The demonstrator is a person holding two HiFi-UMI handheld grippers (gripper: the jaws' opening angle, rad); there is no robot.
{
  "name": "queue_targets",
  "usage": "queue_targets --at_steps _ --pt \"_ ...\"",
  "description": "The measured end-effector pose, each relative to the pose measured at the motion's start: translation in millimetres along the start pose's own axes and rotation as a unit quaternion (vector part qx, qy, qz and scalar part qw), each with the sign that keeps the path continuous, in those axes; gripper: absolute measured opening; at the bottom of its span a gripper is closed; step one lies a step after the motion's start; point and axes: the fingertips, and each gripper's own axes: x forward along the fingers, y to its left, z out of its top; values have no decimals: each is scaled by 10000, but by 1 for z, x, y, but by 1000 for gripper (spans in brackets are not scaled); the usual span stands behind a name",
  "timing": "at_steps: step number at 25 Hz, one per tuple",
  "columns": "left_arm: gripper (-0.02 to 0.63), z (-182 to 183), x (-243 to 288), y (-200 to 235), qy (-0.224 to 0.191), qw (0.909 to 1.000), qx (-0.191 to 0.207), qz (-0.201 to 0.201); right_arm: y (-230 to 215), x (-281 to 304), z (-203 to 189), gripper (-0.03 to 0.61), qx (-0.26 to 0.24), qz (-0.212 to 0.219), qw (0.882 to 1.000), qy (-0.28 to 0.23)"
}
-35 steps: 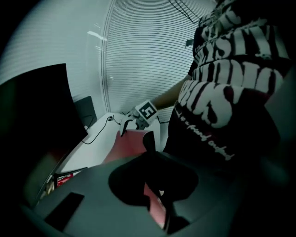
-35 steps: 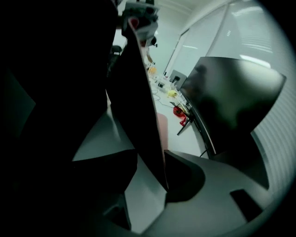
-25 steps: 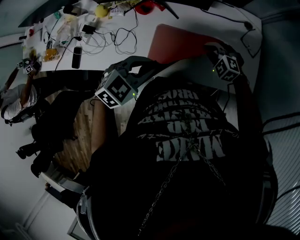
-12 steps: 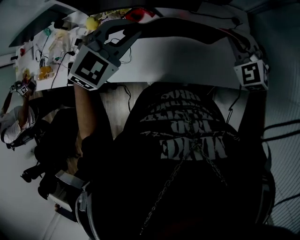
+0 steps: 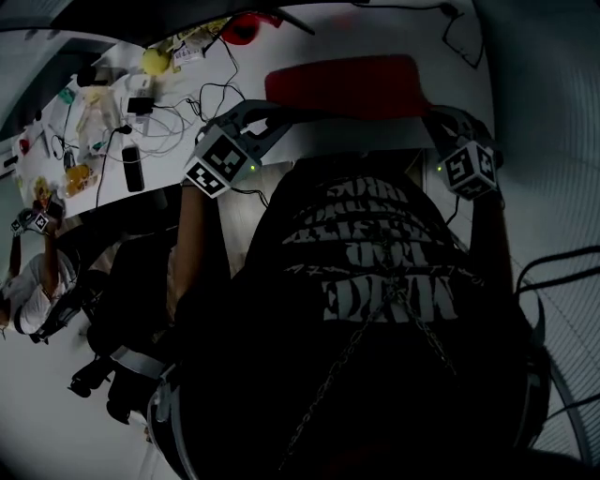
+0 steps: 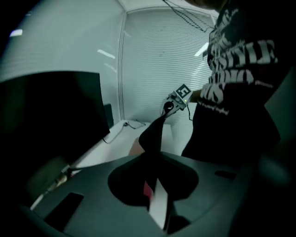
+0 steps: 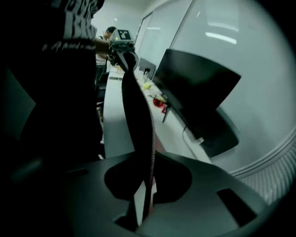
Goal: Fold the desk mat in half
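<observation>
The desk mat (image 5: 347,84) lies on the white desk (image 5: 234,94) with its red face up. Each gripper holds one end of its near edge. My left gripper (image 5: 279,117) is shut on the left end and my right gripper (image 5: 437,120) is shut on the right end. In the left gripper view the jaws (image 6: 155,194) pinch the thin mat edge (image 6: 152,134), which runs as a dark strip to the other gripper's marker cube (image 6: 181,92). The right gripper view shows its jaws (image 7: 144,194) closed on the same edge (image 7: 138,115), leading to the left gripper's cube (image 7: 122,36).
Cables, a yellow ball (image 5: 153,61), a black remote (image 5: 131,169) and a red object (image 5: 246,26) clutter the desk's left and far side. A dark monitor (image 7: 199,88) stands behind the mat. Another person (image 5: 33,281) sits at the far left. My black shirt hides the desk's front edge.
Half a second ago both grippers held the mat's edge raised high over the desk. Now they are lower and nearer me, and the red face shows again.
</observation>
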Motion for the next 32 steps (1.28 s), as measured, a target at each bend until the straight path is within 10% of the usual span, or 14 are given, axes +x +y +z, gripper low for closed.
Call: queue_targets --at_steps 9,32 --pt "44 -105 52 -54 592 9912 -1034 -575 81 61 -56 15 484 1004 9911 731" --pt "54 -159 78 48 1087 9637 -2268 891 1 161 -29 15 242 497 9967 594"
